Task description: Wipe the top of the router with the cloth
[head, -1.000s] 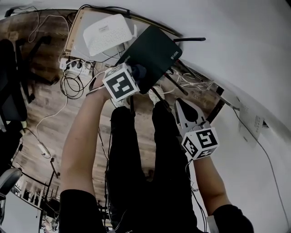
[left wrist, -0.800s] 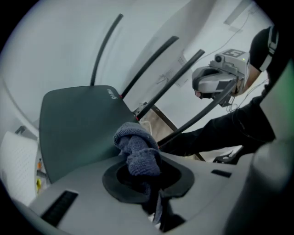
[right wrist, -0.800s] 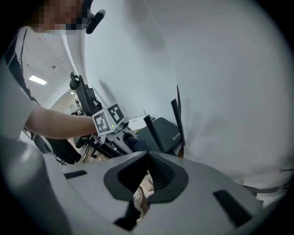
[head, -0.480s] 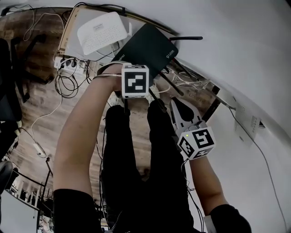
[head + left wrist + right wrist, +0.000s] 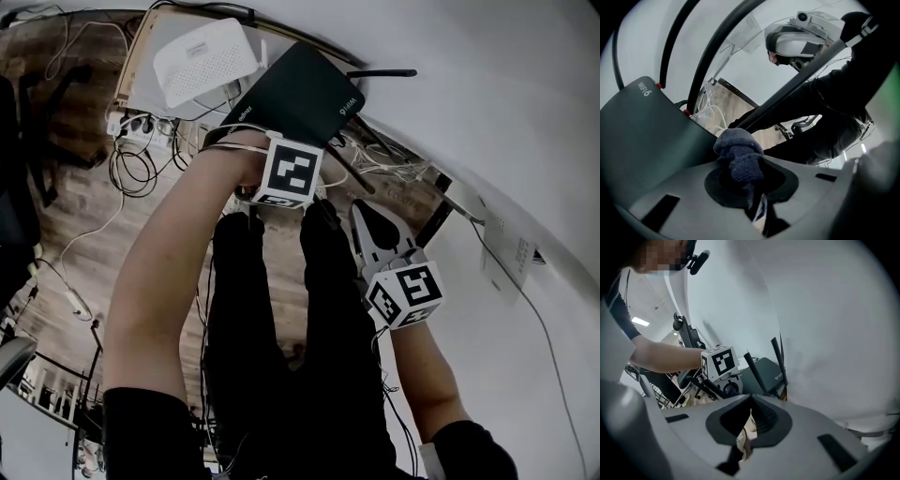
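Observation:
The black router (image 5: 291,98) lies near the wall with its thin antennas (image 5: 380,73) sticking out. My left gripper (image 5: 740,164) is shut on a bunched dark blue cloth (image 5: 738,154) pressed against the router's top (image 5: 642,136) at its near edge. In the head view only its marker cube (image 5: 293,173) shows, and the cloth is hidden under it. My right gripper (image 5: 367,214) hangs shut and holds nothing, lower right of the router and apart from it. Its own view shows the router (image 5: 766,373) and the left gripper's cube (image 5: 719,362) ahead.
A white router (image 5: 206,61) rests on a flat white box left of the black one. A power strip with tangled cables (image 5: 141,141) lies on the wooden floor. The white wall (image 5: 487,112) is close on the right. The person's legs (image 5: 281,309) stand below.
My left gripper has slid to the right along the router's near edge with the cloth, which is now hidden under the cube. The right gripper has barely moved.

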The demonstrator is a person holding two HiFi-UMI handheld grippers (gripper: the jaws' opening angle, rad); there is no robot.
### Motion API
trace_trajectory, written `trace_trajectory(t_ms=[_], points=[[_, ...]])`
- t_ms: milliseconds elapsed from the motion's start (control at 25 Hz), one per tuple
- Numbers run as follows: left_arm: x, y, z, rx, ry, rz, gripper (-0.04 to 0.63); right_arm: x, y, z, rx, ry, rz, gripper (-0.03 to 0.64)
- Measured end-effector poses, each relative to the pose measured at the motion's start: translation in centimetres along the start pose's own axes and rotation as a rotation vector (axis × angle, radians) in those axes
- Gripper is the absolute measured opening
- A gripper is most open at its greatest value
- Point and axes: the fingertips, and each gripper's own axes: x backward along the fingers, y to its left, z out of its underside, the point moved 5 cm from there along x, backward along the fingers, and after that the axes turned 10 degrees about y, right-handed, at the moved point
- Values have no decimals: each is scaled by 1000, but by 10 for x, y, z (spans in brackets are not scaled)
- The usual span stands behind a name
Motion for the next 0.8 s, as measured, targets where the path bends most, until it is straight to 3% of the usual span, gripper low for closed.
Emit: trace_trajectory(t_ms=[200,400,800], points=[[3,6,-2,34,-38,-26,54,0,-1,1,-1,4,-7,2],[22,26,-7,142,-176,-163,52,5,2,-1,-16,-5,-21,2],[50,60,-14,251,-286,-329,49,6,3,-3,-22,-5,-44,2]])
